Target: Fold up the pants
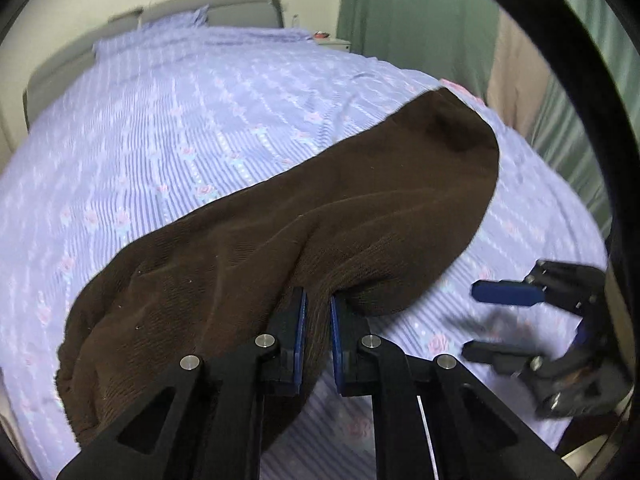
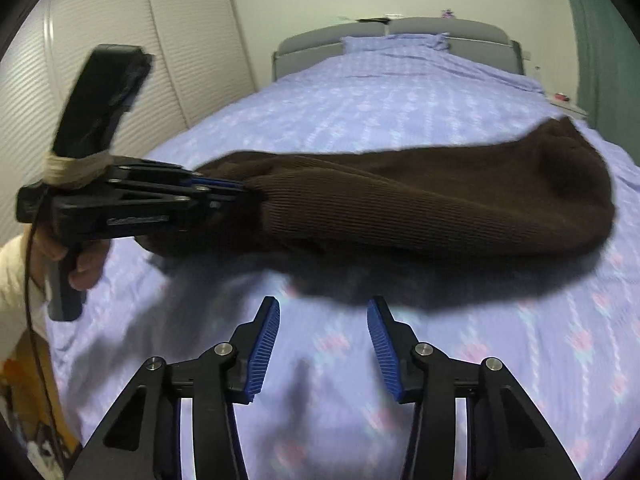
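Your left gripper [image 1: 318,300] is clamped on the brown pants [image 1: 304,224], its blue pads pinching a bunched edge of the ribbed knit between them. From that pinch the cloth hangs off the bed [image 1: 168,120] on the near side, while its far rounded end lies on the sheet toward the right edge of the mattress. In the right wrist view the same gripper [image 2: 240,190] comes in from the left, gripped by your hand [image 2: 80,264] (a cream sleeve shows at the wrist), with pale tape or cord wound around the mount under a dark, blurred block. Raised lettering runs along the side of its black body, but it is too blurred to read.

Your right gripper [image 2: 323,312] stands wide, holding nothing, its ribbed blue pads [image 2: 264,344] spread apart above the bare sheet, just short of the pants' [image 2: 420,208] shadow. In the left wrist view it [image 1: 476,320] sits low to the right of the garment, apart from it.

The bed [image 2: 400,92] wears a lilac striped sheet with small pink flowers; a grey headboard [image 2: 440,28] and a matching pillow [image 2: 396,44] lie at the far end, a green curtain [image 1: 408,12] beyond on the right, white slatted doors [image 2: 112,20] on the left.
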